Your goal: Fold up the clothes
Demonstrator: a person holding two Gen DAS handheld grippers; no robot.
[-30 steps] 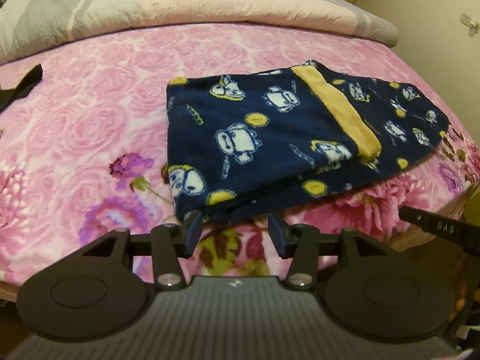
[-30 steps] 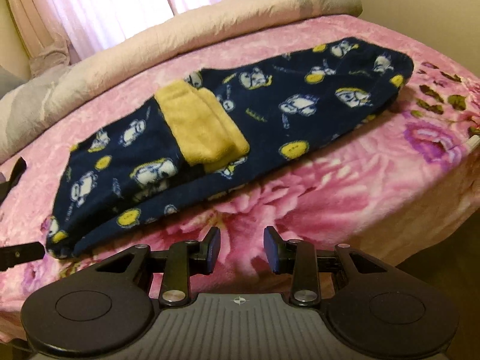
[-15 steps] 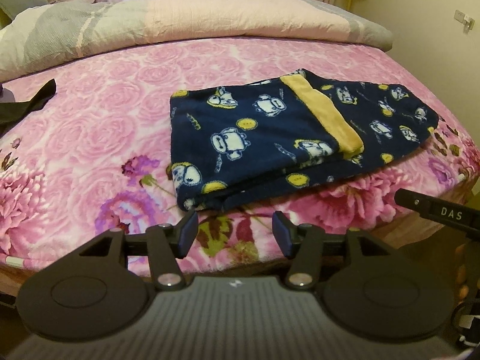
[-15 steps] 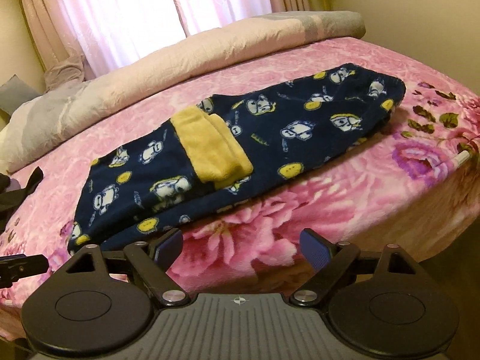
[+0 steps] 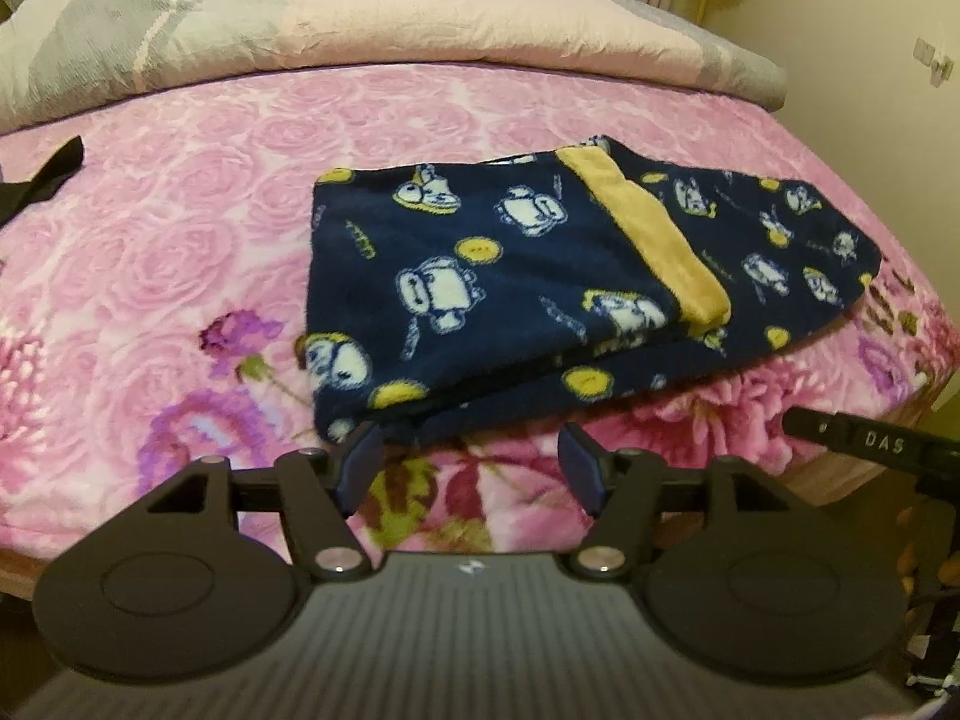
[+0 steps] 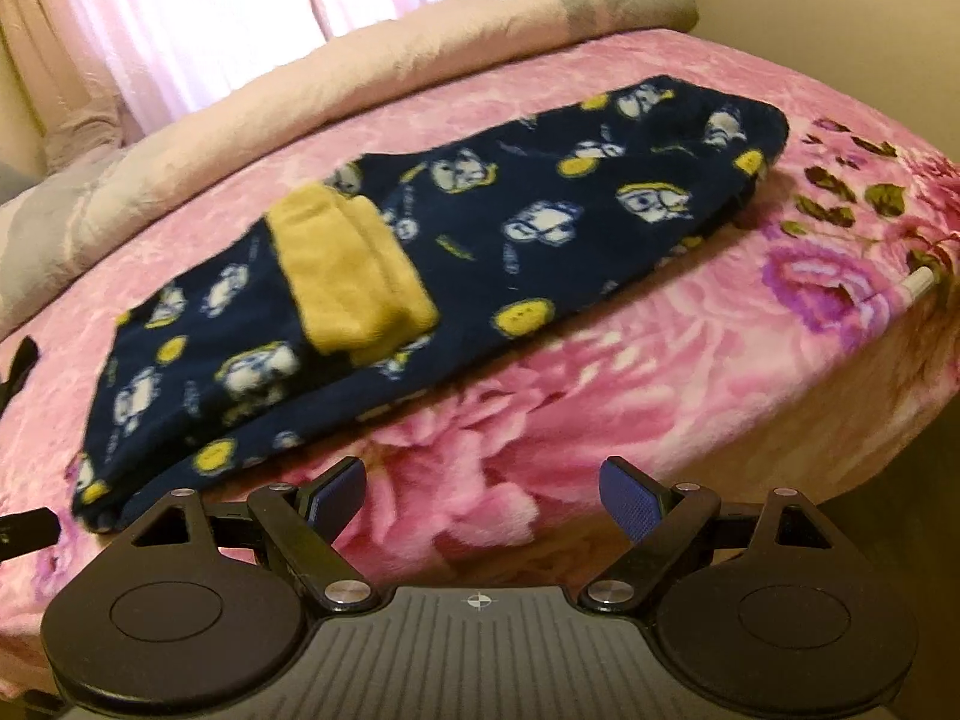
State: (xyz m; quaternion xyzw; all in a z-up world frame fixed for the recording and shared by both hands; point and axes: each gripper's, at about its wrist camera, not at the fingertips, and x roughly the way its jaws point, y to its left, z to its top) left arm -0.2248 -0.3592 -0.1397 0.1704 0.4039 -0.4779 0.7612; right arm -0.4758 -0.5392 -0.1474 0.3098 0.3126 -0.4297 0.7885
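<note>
A navy fleece garment (image 5: 510,282) printed with white and yellow cartoon figures lies folded on the pink floral bed cover (image 5: 180,228). A yellow cuff band (image 5: 654,240) crosses its top. My left gripper (image 5: 471,465) is open just short of the garment's near left corner, with nothing between its fingers. In the right wrist view the same garment (image 6: 540,222) and yellow band (image 6: 348,276) lie ahead. My right gripper (image 6: 483,495) is open wide near the bed edge, a little short of the fabric's near edge.
A rolled pale quilt (image 5: 360,24) lies along the far side of the bed. A black cloth (image 5: 42,180) sits at the left edge. The right gripper's tip (image 5: 864,438) shows at the right of the left wrist view. A wall (image 5: 888,12) stands beyond the bed's right side.
Both grippers pulled back from the garment, then came closer again. The right gripper's fingers spread wide apart. The left gripper's gap also widened. The garment has not moved.
</note>
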